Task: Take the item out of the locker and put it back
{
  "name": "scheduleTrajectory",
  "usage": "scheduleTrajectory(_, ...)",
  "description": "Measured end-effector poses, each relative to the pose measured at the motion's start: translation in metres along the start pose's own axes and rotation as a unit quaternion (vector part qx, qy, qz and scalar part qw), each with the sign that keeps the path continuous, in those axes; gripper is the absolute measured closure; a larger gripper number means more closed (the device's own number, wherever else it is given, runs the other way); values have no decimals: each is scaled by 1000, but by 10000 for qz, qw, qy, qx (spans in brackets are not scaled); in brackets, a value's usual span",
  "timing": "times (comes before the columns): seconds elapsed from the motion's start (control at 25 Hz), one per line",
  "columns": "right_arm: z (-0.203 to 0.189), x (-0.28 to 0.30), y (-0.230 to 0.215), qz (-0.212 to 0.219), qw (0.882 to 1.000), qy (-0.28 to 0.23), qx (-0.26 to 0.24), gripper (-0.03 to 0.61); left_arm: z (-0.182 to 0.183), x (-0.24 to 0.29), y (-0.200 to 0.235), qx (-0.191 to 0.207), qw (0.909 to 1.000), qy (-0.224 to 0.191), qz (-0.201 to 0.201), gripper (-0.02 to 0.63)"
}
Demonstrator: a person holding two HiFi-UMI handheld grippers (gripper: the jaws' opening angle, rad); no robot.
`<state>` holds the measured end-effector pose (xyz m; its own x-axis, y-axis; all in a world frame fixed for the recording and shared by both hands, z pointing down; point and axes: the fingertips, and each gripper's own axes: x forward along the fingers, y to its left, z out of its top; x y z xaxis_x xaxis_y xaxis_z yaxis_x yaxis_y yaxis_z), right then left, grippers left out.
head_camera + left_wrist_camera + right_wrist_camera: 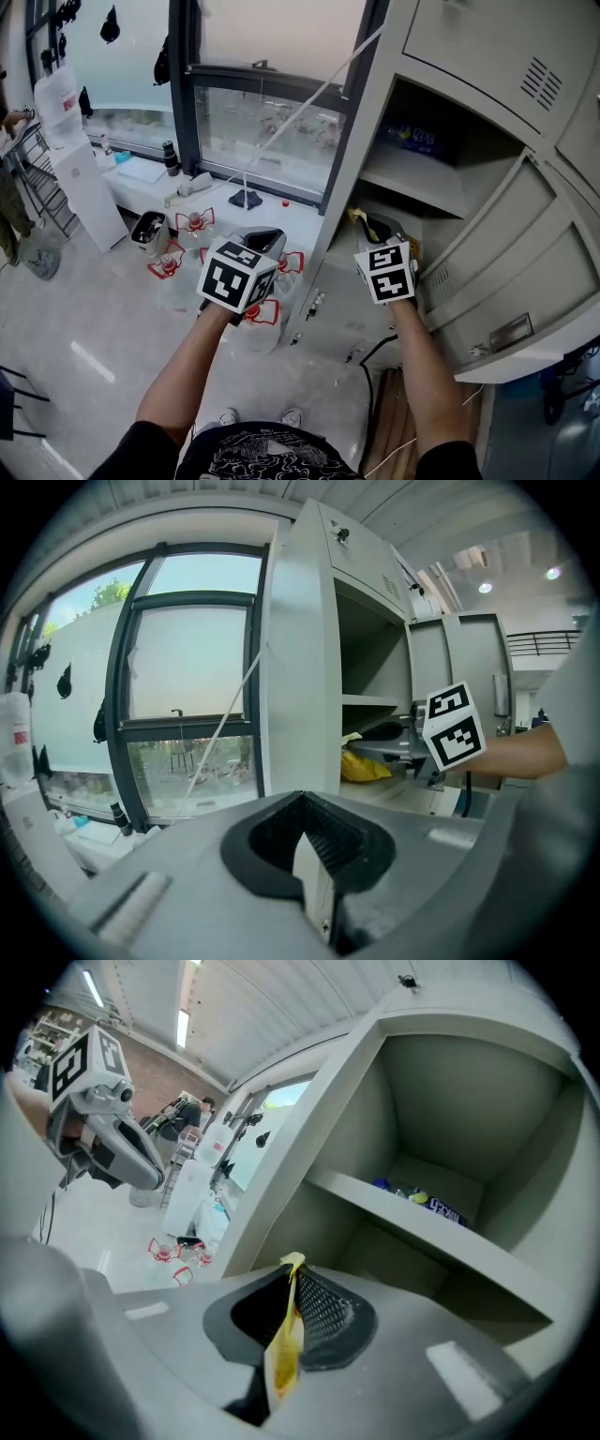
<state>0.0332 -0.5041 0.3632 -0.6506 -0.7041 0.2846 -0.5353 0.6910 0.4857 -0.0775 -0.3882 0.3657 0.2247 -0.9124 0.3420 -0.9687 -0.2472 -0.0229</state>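
A yellow packet [279, 1372], judged light and limp, is pinched by its edge in the closed right gripper [292, 1283] at the locker [469, 1082].

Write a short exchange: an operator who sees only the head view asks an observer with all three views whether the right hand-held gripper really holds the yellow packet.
Operator: The marker cube blocks my view. Is anything actually clamped?
Observer: Yes. In the right gripper view the right hand-held gripper is shut on the thin edge of the yellow packet.
Operator: And the other one?
Observer: In the left gripper view the left hand-held gripper has its jaws together with nothing between them.
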Motion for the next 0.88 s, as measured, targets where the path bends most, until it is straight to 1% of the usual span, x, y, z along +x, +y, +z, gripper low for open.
scheduleTrajectory(0.2, 12, -21, -7, -332, 9991, -118, 230, 541, 4, -1, -9, 115, 9994, -76, -317, 611)
scheduleTrajectory(0.48, 23, -57, -2, -763, 9962, -95, 398, 541, 8, -5, -17, 203, 9968, -193, -754, 612)
scheduleTrajectory(0.68, 25, -87, 2, -1114, 9916, -70, 659, 541, 9, -9, -28, 315, 9932, -237, -1095, 612)
scheduleTrajectory(0.88, 26, -113, 10, -1445, 9862, -51, 809, 541, 2, -17, -40, 477, 9890, -222, -1379, 611)
